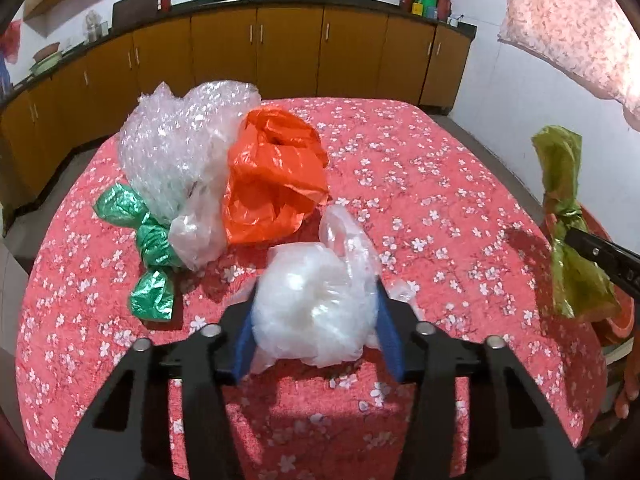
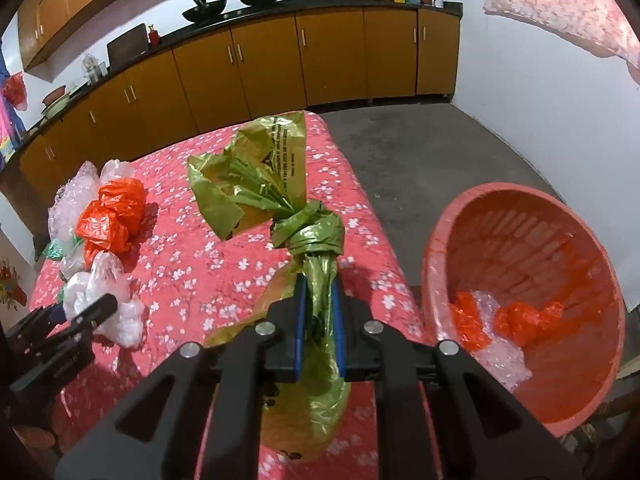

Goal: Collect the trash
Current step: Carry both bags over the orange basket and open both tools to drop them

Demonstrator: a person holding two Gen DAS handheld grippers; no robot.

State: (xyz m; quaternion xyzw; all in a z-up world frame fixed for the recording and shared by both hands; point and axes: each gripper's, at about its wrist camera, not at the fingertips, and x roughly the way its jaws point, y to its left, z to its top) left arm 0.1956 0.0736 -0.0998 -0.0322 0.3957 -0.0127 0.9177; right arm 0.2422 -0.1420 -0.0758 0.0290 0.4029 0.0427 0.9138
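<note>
The right gripper (image 2: 319,304) pinches the knotted olive-green bag (image 2: 280,216); it should release only once fully over the red basket (image 2: 472,216), lower right. The left gripper (image 1: 316,320) squeezes a white plastic bag (image 1: 316,312).

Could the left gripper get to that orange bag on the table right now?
Probably not at once: its fingers already flank a white plastic wad, which lies between them and the orange bag. The table beyond looks unobstructed.
</note>
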